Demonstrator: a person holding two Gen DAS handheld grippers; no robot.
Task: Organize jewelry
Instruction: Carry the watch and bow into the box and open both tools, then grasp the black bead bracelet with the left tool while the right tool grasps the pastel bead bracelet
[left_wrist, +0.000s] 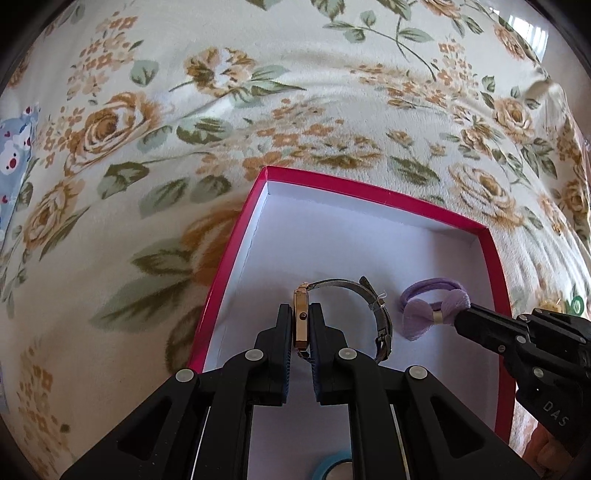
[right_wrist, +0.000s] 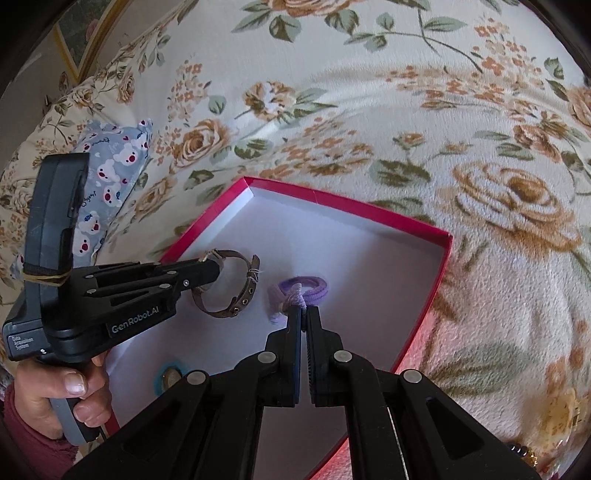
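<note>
A shallow box with a pink rim (left_wrist: 373, 189) and white inside lies on a floral blanket; it also shows in the right wrist view (right_wrist: 351, 202). My left gripper (left_wrist: 302, 314) is shut on the gold case of a wristwatch (left_wrist: 300, 317), its mesh strap (left_wrist: 380, 314) looping right over the box. In the right wrist view the watch strap (right_wrist: 236, 291) hangs from the left gripper (right_wrist: 212, 267). My right gripper (right_wrist: 303, 312) is shut on a purple hair tie with a bow (right_wrist: 301, 293), held over the box; the bow also shows in the left wrist view (left_wrist: 436, 312).
A small round blue item (right_wrist: 170, 376) lies in the box's near part; it also shows in the left wrist view (left_wrist: 334, 469). A grey koala-print pillow (right_wrist: 110, 177) lies at the back left. The floral blanket (left_wrist: 295, 92) surrounds the box.
</note>
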